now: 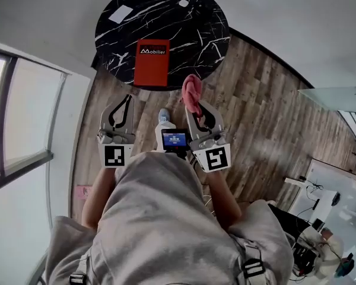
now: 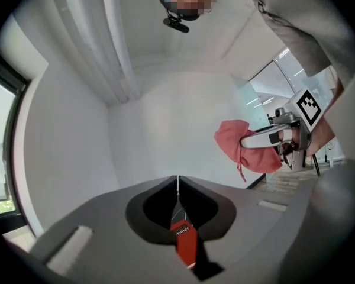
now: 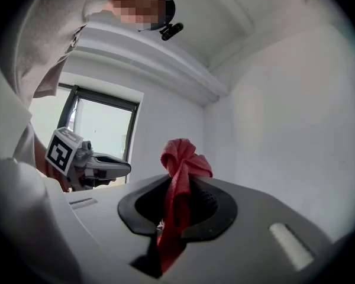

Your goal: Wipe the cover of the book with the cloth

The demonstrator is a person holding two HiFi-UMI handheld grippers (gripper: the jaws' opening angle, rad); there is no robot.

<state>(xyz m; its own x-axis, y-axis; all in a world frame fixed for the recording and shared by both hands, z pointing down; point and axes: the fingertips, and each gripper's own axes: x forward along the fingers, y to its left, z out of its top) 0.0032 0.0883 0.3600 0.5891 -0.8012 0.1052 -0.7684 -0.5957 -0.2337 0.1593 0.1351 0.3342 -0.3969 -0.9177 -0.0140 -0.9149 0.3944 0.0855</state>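
We're holding both grippers up on the near side of the round table [image 1: 184,34]. The right gripper [image 1: 197,107] is clamping the pink cloth [image 1: 191,94] by a bunched fold. It's looking soft and light, so it should be conforming to the cover. The left gripper [image 1: 129,98] is sitting with jaws together, empty. The red book [image 1: 151,62] is lying flat at the table's near edge, apart from both grippers. It's looking stiff and probably slippery, so we're planning to pin a corner with the left.

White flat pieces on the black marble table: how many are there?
2. The larger white piece lies up-left of the red rectangular book; the smaller white piece, up-right.
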